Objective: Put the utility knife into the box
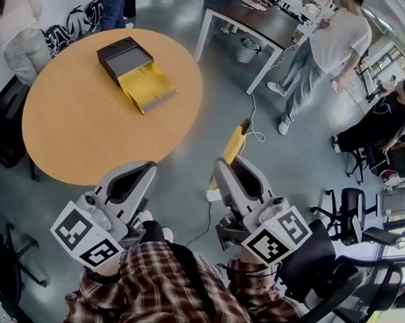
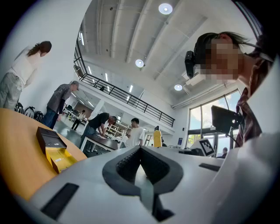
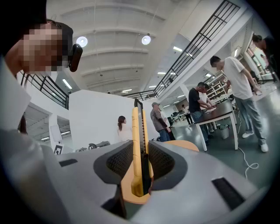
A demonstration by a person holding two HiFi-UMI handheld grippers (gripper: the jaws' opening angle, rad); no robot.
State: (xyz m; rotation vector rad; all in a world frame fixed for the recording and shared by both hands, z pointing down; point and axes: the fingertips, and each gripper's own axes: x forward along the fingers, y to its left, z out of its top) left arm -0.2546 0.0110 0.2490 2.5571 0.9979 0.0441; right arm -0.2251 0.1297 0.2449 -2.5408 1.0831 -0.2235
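Observation:
An open box, with a dark lid part and a yellow inside, lies on the far side of the round orange table. In the left gripper view the box shows at the left on the table. My right gripper is off the table's near right edge, over the floor, and is shut on a yellow utility knife. In the right gripper view the knife stands on edge between the pads and sticks out past the jaws. My left gripper hovers by the table's near edge, shut, with nothing in it.
A dark rectangular table with people around it stands at the back right, a bin under it. A white cable runs across the floor. Office chairs stand at the right, another person at the back left.

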